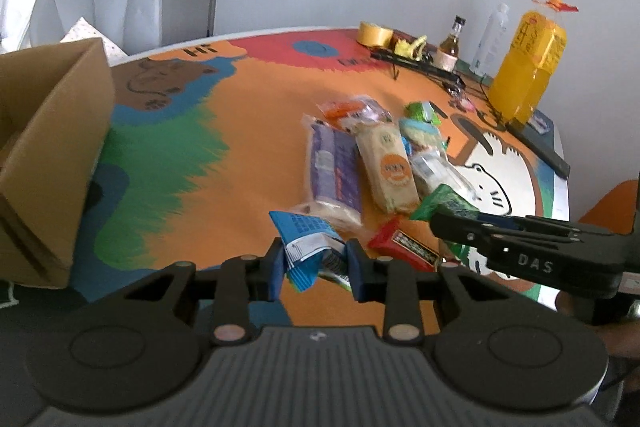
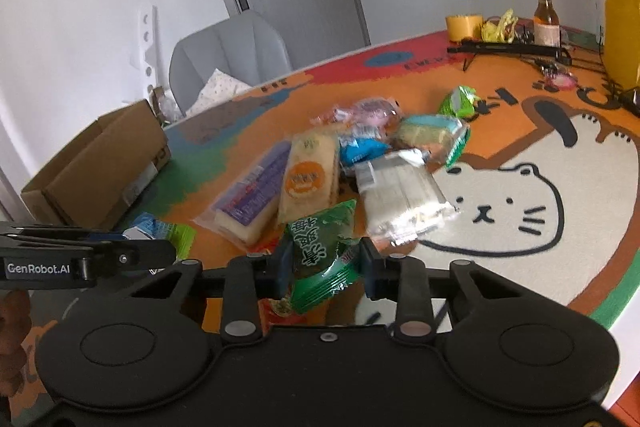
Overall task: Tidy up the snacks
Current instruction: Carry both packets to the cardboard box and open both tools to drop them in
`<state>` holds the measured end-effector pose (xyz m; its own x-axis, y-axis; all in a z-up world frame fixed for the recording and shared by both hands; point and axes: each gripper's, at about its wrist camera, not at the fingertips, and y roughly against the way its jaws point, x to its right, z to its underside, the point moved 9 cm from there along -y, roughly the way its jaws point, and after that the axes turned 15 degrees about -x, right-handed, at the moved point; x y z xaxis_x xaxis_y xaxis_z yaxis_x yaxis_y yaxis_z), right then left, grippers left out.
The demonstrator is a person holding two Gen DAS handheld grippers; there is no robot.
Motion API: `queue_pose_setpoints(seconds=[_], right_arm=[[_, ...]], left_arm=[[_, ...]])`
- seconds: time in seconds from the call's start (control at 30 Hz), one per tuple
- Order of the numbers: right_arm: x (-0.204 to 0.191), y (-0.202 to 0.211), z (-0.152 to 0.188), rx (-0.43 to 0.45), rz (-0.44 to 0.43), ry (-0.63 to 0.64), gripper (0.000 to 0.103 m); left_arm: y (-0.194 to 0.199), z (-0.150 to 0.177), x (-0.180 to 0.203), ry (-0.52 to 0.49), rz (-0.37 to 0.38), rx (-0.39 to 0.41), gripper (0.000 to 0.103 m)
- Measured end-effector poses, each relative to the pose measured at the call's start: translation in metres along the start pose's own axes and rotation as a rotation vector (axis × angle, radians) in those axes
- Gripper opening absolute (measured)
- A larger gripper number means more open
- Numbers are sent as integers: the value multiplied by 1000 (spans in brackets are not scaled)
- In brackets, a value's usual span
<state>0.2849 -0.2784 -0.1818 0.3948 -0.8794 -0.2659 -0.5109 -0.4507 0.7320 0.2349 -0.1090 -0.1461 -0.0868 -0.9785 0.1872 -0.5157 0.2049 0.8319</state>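
Left wrist view: left gripper (image 1: 316,263) pinches a blue snack packet (image 1: 304,243), snack pile (image 1: 380,163) at 1 o'clock. Right gripper (image 2: 324,263) clamps a green packet (image 2: 324,251), cardboard box (image 2: 100,167) at 10 o'clock.

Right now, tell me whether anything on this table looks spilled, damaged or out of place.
Nothing spilled or torn. The snack packets lie in a loose, overlapping heap mid-table rather than sorted, and the cardboard box sits apart at the edge. The orange drink bottle stands upright.
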Motion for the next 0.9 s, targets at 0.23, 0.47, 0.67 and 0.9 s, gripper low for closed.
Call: queue_pose_setpoints(seconds=[0.23, 0.47, 0.67, 0.9], right_arm=[[-18, 9, -11, 32, -2, 12, 31], [-43, 11, -21, 56, -17, 32, 31], [-64, 8, -29, 74, -23, 44, 31], [-95, 9, -38, 97, -43, 68, 31]], left_arm=[[17, -2, -17, 22, 1, 41, 30], [37, -5, -37, 44, 0, 86, 30], [54, -8, -54, 53, -2, 119, 30], [77, -13, -74, 72, 18, 158, 30]])
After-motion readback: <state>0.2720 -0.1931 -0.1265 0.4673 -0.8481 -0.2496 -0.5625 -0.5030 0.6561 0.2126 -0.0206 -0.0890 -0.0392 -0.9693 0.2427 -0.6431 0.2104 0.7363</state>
